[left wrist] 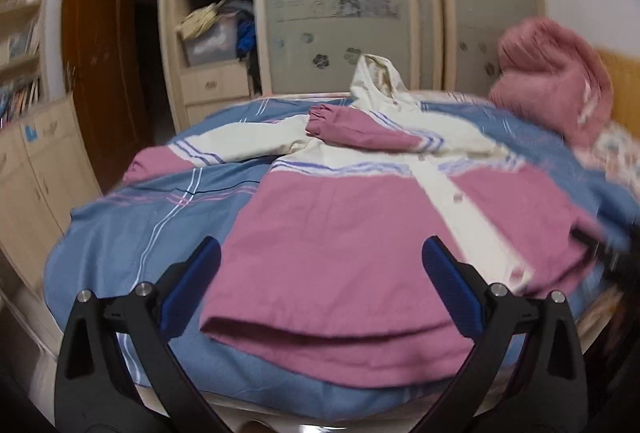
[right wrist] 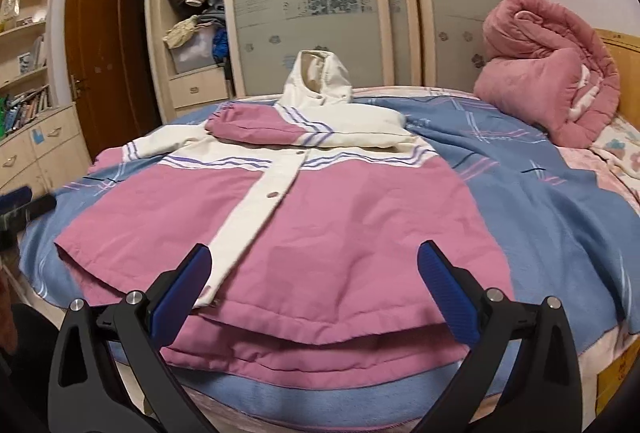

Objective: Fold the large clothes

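Observation:
A pink and white hooded jacket [left wrist: 340,229] lies face up on the bed, hem toward me, hood [right wrist: 318,81] at the far side. Its right sleeve [right wrist: 256,127] is folded across the chest. Its left sleeve [left wrist: 208,149] lies stretched out to the left. My left gripper [left wrist: 320,273] is open and empty above the hem's left part. My right gripper [right wrist: 316,281] is open and empty above the hem's right part. The left gripper also shows at the left edge of the right wrist view [right wrist: 24,203].
The blue striped bedsheet [right wrist: 540,193] covers the bed. A rolled pink quilt [right wrist: 548,73] sits at the far right by the headboard. A wardrobe [right wrist: 320,1] with sliding doors stands behind the bed, a wooden door [right wrist: 100,73] and shelves to the left.

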### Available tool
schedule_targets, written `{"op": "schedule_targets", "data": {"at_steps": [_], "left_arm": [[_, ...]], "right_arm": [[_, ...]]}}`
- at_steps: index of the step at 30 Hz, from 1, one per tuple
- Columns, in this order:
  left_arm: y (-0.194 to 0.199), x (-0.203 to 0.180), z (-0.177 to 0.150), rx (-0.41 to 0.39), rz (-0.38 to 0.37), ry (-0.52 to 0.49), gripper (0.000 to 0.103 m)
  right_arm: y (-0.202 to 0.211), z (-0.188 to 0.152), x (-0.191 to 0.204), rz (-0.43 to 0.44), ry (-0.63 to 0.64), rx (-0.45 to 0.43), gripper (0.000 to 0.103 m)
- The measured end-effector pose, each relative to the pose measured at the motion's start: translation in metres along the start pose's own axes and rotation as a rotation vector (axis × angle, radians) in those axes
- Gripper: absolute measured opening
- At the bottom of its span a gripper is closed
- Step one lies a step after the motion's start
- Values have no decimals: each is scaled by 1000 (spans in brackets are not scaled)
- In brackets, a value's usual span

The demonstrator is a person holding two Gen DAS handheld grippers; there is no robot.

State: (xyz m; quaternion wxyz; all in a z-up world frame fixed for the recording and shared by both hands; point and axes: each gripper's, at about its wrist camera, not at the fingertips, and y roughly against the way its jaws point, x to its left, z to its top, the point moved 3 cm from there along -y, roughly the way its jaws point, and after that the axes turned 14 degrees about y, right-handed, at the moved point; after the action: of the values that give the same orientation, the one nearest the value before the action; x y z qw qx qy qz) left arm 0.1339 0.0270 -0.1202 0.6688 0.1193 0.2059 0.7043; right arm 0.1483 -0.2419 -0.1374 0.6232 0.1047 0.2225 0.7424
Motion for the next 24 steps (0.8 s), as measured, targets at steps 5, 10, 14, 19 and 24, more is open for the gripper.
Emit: {"op": "schedule_targets", "data": {"at_steps": [5, 10, 14, 19, 24], "left_arm": [[-11, -9, -27, -12, 17, -83, 101], [-10, -10, -29, -10, -30, -68, 101], [-10, -11, -30, -17, -37, -58, 101], [-11, -8, -30, -14, -34, -43, 101], [-16, -7, -29, 0, -34, -27, 101]], "right_arm": [[4, -4, 2, -41, 19, 9, 102], [2, -7, 12, -43, 48, 25, 102], [0, -8, 17, -46, 64, 25, 102], [-3, -7, 19, -41, 67, 30, 102], [-3, -8, 20, -42, 67, 31, 102]]}}
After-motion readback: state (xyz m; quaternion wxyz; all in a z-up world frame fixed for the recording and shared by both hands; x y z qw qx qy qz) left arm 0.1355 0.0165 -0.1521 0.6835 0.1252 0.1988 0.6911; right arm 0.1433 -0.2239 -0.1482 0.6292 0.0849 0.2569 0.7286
